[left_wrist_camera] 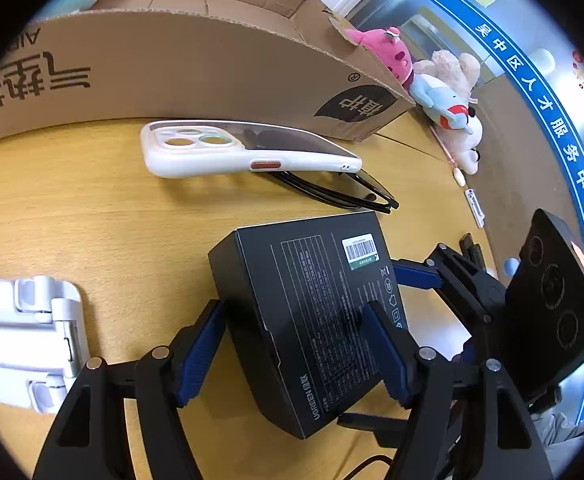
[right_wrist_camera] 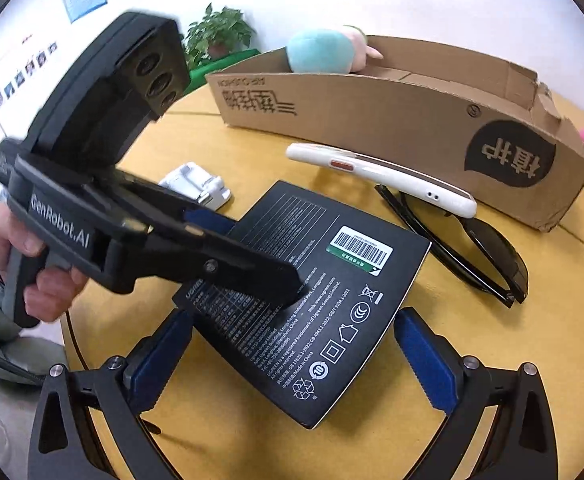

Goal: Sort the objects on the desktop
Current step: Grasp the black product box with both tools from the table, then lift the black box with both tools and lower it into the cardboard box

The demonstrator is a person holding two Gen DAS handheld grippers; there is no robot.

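Note:
A black UGREEN box (left_wrist_camera: 311, 312) lies label-up on the yellow table (left_wrist_camera: 72, 220). My left gripper (left_wrist_camera: 292, 352) is shut on the box: one blue pad presses its left side, the other its far edge. In the right wrist view the left gripper (right_wrist_camera: 252, 254) reaches in from the left, held by a hand, and grips the box (right_wrist_camera: 323, 300) at its left corner. My right gripper (right_wrist_camera: 295, 364) stands open, its pads wide on either side of the box's near corner and clear of it. The right gripper (left_wrist_camera: 439, 312) also shows beside the box in the left wrist view.
A white phone case (left_wrist_camera: 248, 148) rests partly on black sunglasses (left_wrist_camera: 343, 192) just beyond the box. Behind them stands a long open cardboard box (left_wrist_camera: 172, 76) holding a teal plush (right_wrist_camera: 323, 52). A white folding stand (left_wrist_camera: 24, 340) lies left. Plush toys (left_wrist_camera: 443, 92) sit by the table's far edge.

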